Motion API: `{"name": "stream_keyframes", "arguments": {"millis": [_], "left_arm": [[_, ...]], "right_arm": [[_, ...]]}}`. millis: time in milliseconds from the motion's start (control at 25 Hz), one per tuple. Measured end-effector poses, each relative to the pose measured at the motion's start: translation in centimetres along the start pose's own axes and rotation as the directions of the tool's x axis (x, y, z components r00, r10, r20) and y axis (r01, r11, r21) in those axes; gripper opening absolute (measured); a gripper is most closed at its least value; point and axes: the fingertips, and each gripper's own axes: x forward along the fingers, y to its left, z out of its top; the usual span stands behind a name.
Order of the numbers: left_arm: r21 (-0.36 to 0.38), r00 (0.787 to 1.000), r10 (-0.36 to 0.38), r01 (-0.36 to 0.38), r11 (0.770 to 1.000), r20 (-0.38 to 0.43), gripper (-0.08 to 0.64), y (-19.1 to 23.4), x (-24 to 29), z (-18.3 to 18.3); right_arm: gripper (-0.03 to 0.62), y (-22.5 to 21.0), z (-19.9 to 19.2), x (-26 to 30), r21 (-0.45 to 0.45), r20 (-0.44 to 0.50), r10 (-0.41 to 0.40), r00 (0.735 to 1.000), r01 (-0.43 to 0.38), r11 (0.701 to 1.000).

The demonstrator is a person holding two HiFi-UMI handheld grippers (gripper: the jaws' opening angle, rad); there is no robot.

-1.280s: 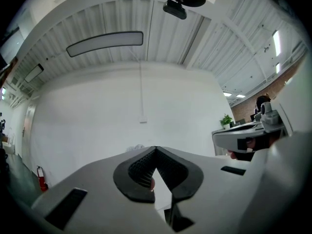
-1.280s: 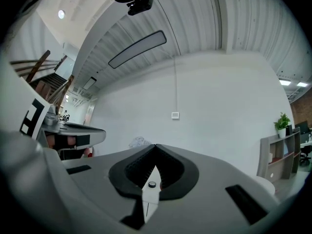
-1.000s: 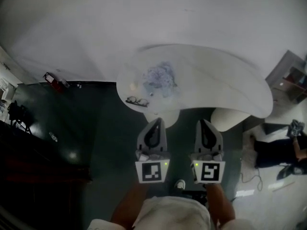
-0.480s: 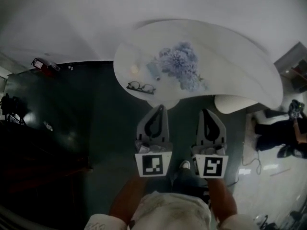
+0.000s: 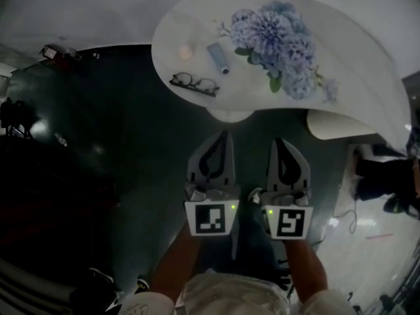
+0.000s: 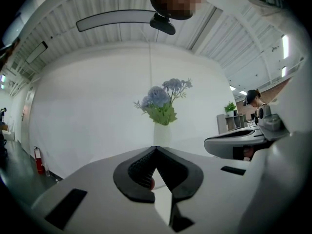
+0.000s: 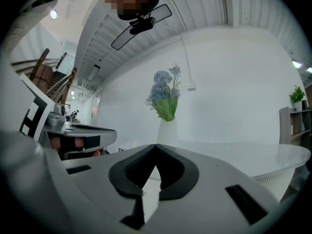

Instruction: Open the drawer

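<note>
No drawer shows in any view. In the head view my left gripper and right gripper are held side by side, both shut and empty, pointing at the near edge of a white curved table. In the left gripper view the jaws meet at their tips with nothing between them. The right gripper view shows the same closed jaws. A white vase of blue flowers stands on the table, ahead of both grippers.
Black glasses, a small grey tube and a small round pale object lie on the table's left part. A white rounded seat sits under the table's right side. The floor is dark; a red extinguisher stands far left.
Both grippers have sunk together, still shut. In the head view the table and flowers have slid lower and nearer, and the flowers now look sharper.
</note>
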Motion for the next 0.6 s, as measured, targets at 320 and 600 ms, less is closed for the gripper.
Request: {"name": "stream_keyframes", "arguments": {"millis": [320, 600], "left_arm": [[-0.15, 0.995, 0.097, -0.097, 0.984, -0.006, -0.003, -1.5, 1.5, -7.8], [-0.143, 0.994, 0.109, -0.108, 0.984, -0.005, -0.003, -2.7, 3.3, -14.4]], "right_arm": [[0.005, -1.0, -8.4, 0.4, -0.008, -0.031, 0.033, 0.999, -0.033, 0.999], [0.005, -1.6, -14.7, 2.2, -0.017, -0.004, 0.029, 1.0, -0.029, 0.999]]}}
